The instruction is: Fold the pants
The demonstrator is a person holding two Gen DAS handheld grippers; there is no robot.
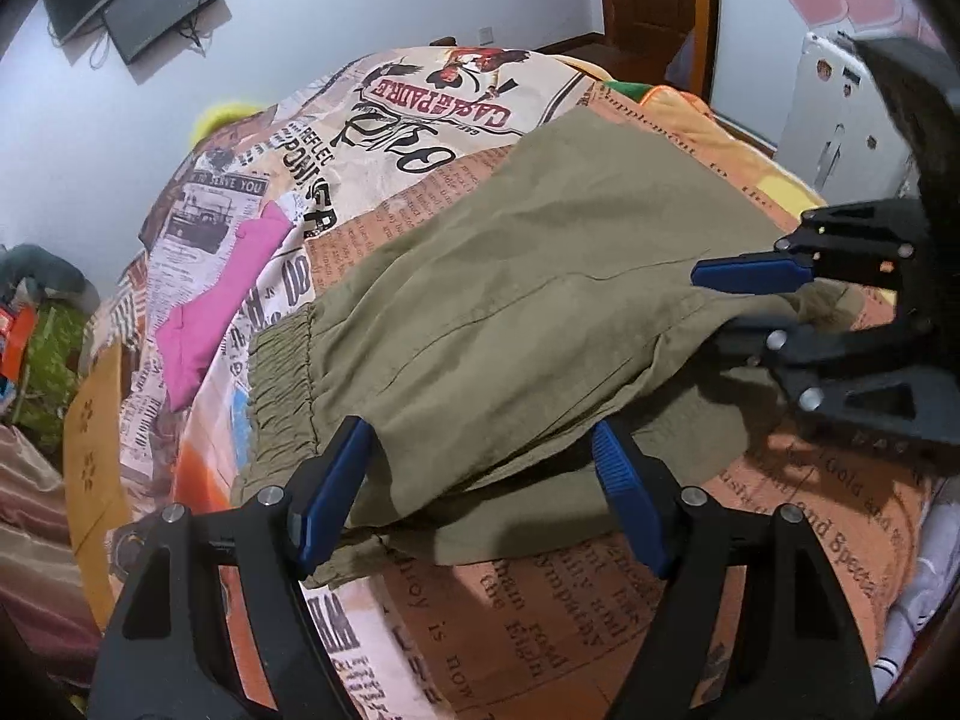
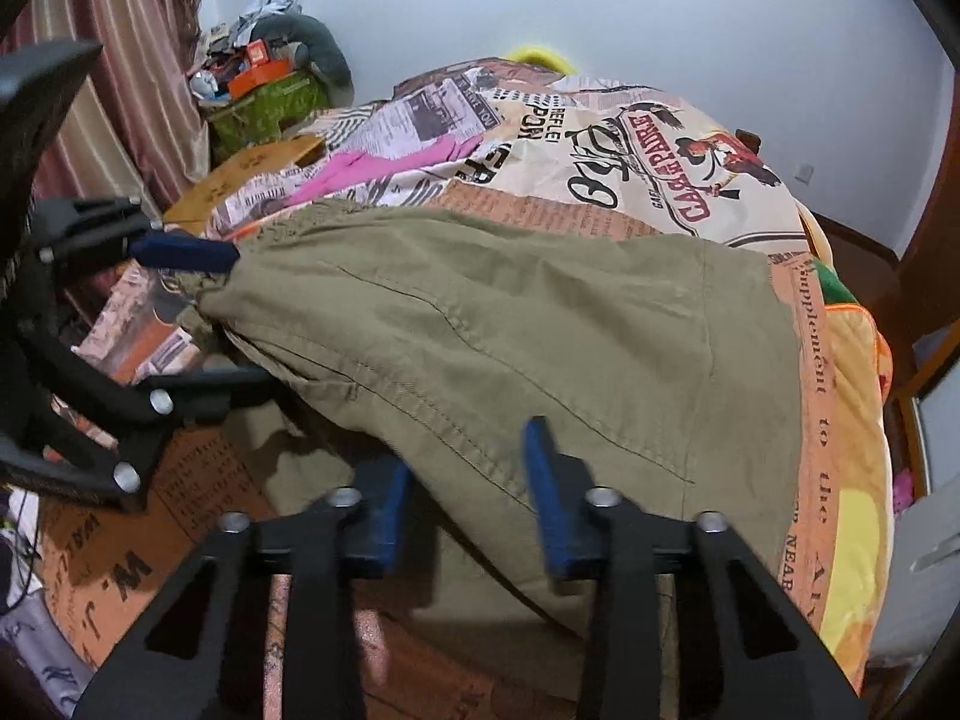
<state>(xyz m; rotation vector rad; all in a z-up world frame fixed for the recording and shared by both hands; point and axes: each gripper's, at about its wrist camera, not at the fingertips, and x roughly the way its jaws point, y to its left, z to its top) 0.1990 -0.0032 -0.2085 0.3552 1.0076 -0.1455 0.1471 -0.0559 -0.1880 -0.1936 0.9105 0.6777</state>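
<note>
**While olive pants are being handled on a printed bedspread**

Although both grippers are being seen from each wrist, much is being hidden. The near edge of the olive pants (image 1: pixel 510 276) is being covered by the black finger frames. The cloth under the top fold is being lost in shadow, and both pictures are being darkened and bent at their rims. Whether one leg or two is lying under the top layer cannot be told.

The pants are being spread across the near half of the bed, with the elastic waistband (image 1: pixel 282 372) being turned toward the left gripper's side. The left gripper (image 1: pixel 480 429) is being held wide, its blue pads straddling the waist end without being pressed on it. The right gripper (image 2: pixel 465 447) is being held narrow, and a bunched edge of the pants is being pinched between its pads at the other end.

The bedspread (image 1: pixel 540 600) is being shown with newspaper print and a rooster motif. A pink garment (image 1: pixel 210 312) is being left beside the waistband, apart from the pants. A dark screen (image 1: pixel 150 6) is being seen on the pale wall, and a striped curtain (image 2: pixel 120 60) beside a cluttered pile (image 2: pixel 264 78)
</note>
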